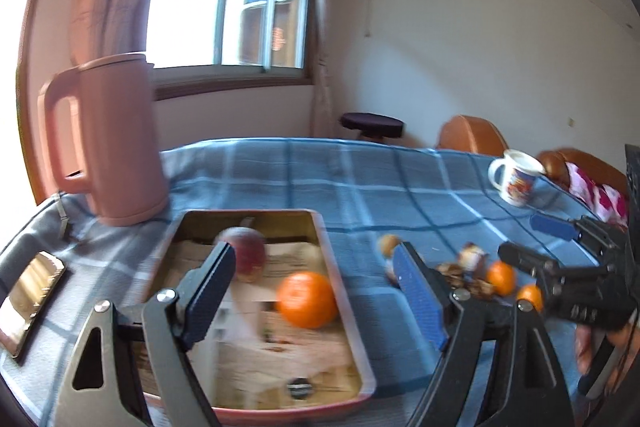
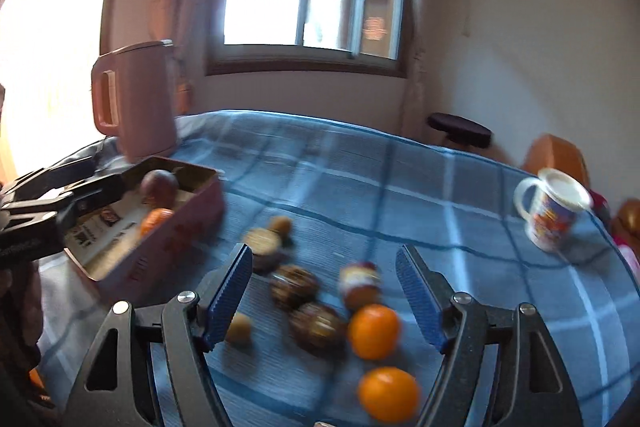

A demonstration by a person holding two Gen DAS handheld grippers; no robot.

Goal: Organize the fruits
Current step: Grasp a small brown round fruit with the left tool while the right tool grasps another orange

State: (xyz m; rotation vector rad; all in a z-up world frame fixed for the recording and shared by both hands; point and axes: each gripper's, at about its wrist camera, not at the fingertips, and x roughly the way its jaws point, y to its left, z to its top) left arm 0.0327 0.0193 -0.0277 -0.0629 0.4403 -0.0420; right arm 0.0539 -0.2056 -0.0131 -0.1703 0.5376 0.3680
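Observation:
My left gripper [image 1: 314, 255] stands open over a pink metal tray [image 1: 338, 271] lined with paper, with nothing between its fingers. In the tray lie an orange [image 1: 307, 301] and a dark red fruit [image 1: 244, 253]. My right gripper [image 2: 323, 255] is open above a loose cluster on the blue checked cloth: two oranges [image 2: 374, 331] [image 2: 388, 393], brown walnut-like pieces [image 2: 294, 285], a small red-and-white item [image 2: 360, 283] and small yellowish fruits [image 2: 239, 327]. The right gripper [image 1: 528, 239] also shows at the right edge of the left wrist view. The left gripper [image 2: 106, 173] reaches over the tray [image 2: 160, 259] in the right wrist view.
A tall pink kettle [image 1: 108, 139] stands behind the tray at the table's left. A printed white mug [image 2: 554, 211] sits at the far right edge. A shiny gold flat object [image 1: 28, 291] lies at the left. Brown chairs and a dark stool stand beyond the table.

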